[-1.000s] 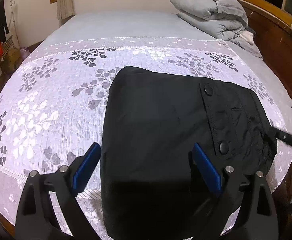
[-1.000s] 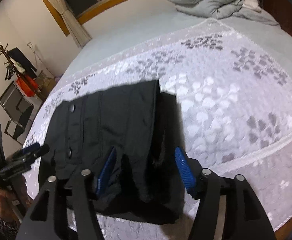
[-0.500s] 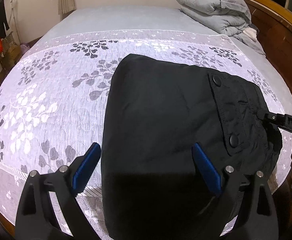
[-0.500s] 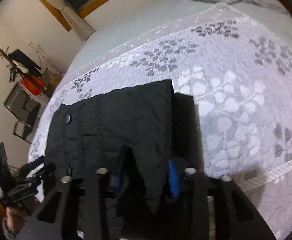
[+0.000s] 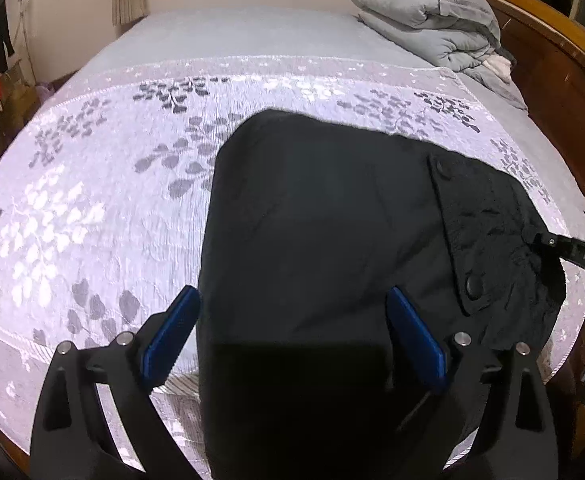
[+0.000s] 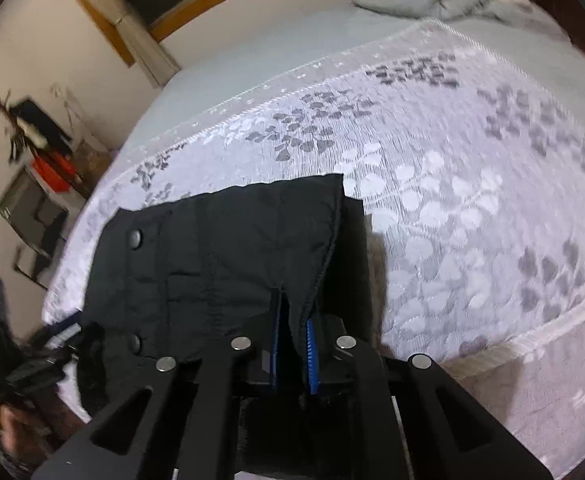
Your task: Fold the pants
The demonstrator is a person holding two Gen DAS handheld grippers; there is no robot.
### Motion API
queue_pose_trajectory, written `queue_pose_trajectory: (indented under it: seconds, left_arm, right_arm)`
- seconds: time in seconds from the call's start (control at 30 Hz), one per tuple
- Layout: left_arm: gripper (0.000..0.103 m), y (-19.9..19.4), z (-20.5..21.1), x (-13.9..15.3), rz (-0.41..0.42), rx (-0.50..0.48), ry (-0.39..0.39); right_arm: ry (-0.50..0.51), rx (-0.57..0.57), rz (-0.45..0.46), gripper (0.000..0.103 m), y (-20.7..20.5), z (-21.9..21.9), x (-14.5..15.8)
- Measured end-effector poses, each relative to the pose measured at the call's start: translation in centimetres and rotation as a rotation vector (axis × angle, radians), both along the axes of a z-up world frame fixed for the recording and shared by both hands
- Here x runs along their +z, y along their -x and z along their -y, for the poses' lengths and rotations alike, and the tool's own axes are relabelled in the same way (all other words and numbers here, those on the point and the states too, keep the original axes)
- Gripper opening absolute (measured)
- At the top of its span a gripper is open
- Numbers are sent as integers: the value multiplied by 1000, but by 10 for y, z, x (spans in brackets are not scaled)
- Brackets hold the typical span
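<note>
The bed (image 5: pixel 252 36) fills both views, its near half covered by a white spread (image 5: pixel 92 208) with a grey and white leaf pattern; beyond that the sheet is plain grey. A folded grey duvet (image 5: pixel 424 12) sits at the far right corner against the wooden headboard (image 5: pixel 552 80). The pants (image 5: pixel 324 240), black and folded into a thick stack, lie on the spread at the near edge of the bed, with a snap-buttoned pocket flap (image 5: pixel 464 236) on the top layer. The left gripper (image 5: pixel 292 332) hovers over the near end of the stack, jaws wide apart, the blue pads (image 5: pixel 172 328) on either side of the cloth and gripping nothing. The right gripper (image 6: pixel 292 340) is at the opposite side of the stack, jaws nearly together and clamped on a pinched ridge of the black fabric near a seamed edge. In the right wrist view, which is blurred, a coat rack (image 6: pixel 32 136) with dark and red items stands by the wall.
</note>
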State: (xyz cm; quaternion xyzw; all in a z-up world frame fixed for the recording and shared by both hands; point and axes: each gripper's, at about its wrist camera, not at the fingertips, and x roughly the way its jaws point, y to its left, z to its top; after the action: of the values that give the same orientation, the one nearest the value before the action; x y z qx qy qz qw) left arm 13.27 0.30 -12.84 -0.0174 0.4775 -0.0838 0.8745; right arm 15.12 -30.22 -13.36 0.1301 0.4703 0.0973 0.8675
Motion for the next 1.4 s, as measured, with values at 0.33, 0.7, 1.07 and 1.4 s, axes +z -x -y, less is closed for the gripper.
queue_pose_trajectory:
  seconds: [0.33,0.7,1.07,1.4]
  left_arm:
    - [95,9,10,36,93,-7,-36]
    - [96,9,3,35,81,-12,-20]
    - [96,3,-81,-17,-164,-8,285]
    - [96,-16,-83,-65,-353,-43,566]
  right_arm:
    - [50,-4,1,15,2,-2,-1]
    - [57,-25,-6,27,4,0,-1]
    - [36,-25,-8,27,3,2,-6]
    - [47,-21,-11,28,2,1,-7]
